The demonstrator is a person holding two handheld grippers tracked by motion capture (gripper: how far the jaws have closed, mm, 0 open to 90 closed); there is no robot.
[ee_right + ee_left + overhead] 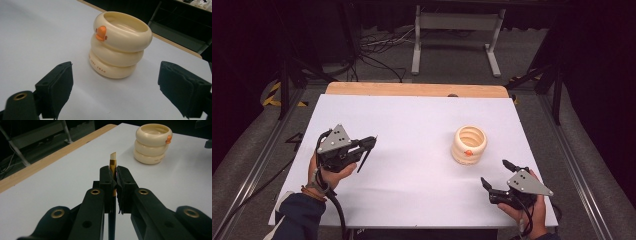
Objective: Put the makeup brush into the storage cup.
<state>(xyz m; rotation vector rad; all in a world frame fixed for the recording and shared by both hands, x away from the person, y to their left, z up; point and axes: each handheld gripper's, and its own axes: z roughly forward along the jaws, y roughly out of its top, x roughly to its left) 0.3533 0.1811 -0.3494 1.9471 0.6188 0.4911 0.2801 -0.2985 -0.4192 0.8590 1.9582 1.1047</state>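
Note:
A cream holder (pixel 469 145) shaped like three stacked rings, with a small orange beak on its side, stands upright on the white table (pixel 412 115), right of centre. My left gripper (pixel 373 140) hovers over the left part of the table, shut on a thin brush (pixel 364 159) with a black handle, gold band and pale slanted tip (pixel 113 157). In the left gripper view the holder (pixel 153 143) stands farther off to the right. My right gripper (pixel 495 172) is open near the front right corner, its pads (pixel 57 85) wide apart, with the holder (pixel 120 47) just beyond them, untouched.
A wooden strip (pixel 417 89) runs along the table's far edge. Beyond it, on the floor, are a white metal stand (pixel 457 30) and loose cables (pixel 377 50). Metal rails (pixel 257 165) flank the table on both sides.

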